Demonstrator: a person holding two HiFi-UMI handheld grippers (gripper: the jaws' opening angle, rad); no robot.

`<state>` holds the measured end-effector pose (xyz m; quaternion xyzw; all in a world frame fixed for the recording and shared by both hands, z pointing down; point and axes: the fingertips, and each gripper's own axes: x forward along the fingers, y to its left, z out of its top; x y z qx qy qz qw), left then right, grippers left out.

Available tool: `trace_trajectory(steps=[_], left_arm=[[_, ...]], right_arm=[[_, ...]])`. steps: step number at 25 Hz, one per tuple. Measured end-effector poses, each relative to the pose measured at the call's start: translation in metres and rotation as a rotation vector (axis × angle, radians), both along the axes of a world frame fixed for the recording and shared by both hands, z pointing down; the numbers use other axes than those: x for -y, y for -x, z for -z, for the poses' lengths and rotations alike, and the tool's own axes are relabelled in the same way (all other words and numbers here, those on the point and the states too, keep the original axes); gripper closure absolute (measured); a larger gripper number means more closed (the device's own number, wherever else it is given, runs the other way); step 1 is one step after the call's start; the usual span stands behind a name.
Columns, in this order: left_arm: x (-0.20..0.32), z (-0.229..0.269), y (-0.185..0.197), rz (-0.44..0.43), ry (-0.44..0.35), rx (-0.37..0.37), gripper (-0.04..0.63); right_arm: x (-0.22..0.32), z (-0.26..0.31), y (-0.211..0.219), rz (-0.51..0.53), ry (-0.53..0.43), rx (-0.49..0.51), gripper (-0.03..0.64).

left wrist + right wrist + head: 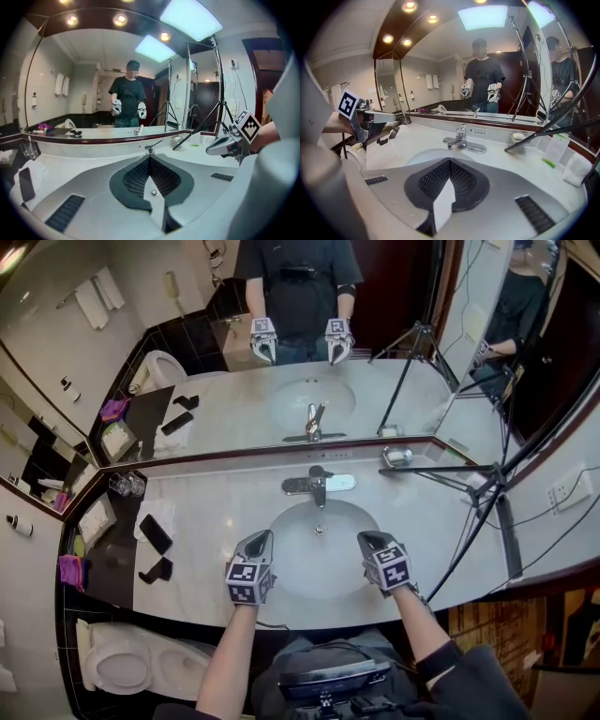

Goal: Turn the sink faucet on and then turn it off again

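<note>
At the far left, a white toilet (117, 667) sits down below the table (211, 521). On the left end of the table you have a purple cloth (70, 570), a flat black thing like a phone (156, 533) and some clear glasses (127, 486).

Next comes your left gripper (262, 540). It hangs over the left side of the sink (314, 568) and tips down a little. Its jaws are shut tight, and nothing is between them.

In the middle is the round white sink, set into the table. The silver faucet (319, 486) stands at the back of the sink, right in front of the big mirror (281, 334). It is across the bowl from both grippers, and neither one touches it.

Then comes your right gripper (370, 540). It hangs over the right side of the sink and tips down too. Its jaws are also shut tight, with nothing between them.

Further right, a small soap dish (397, 457) sits by the mirror. A black tripod (497, 486) stands at the right end of the table. In the mirror you can see yourself holding both grippers up.
</note>
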<state>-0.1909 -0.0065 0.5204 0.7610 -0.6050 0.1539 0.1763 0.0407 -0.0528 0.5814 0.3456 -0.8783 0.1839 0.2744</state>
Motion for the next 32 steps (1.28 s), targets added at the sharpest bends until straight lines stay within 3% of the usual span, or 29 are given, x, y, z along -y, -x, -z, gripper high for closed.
trace_trajectory(steps=[12,32], left_arm=[[-0.047,-0.019,0.007,0.06,0.017,-0.048,0.595],[-0.04,-0.03,0.003,0.072,0.022,-0.03,0.594]], right_arm=[[-0.01,-0.004,-0.008,-0.001,-0.007,0.005,0.598],[-0.01,-0.009,-0.006,0.004,0.028,-0.002,0.598]])
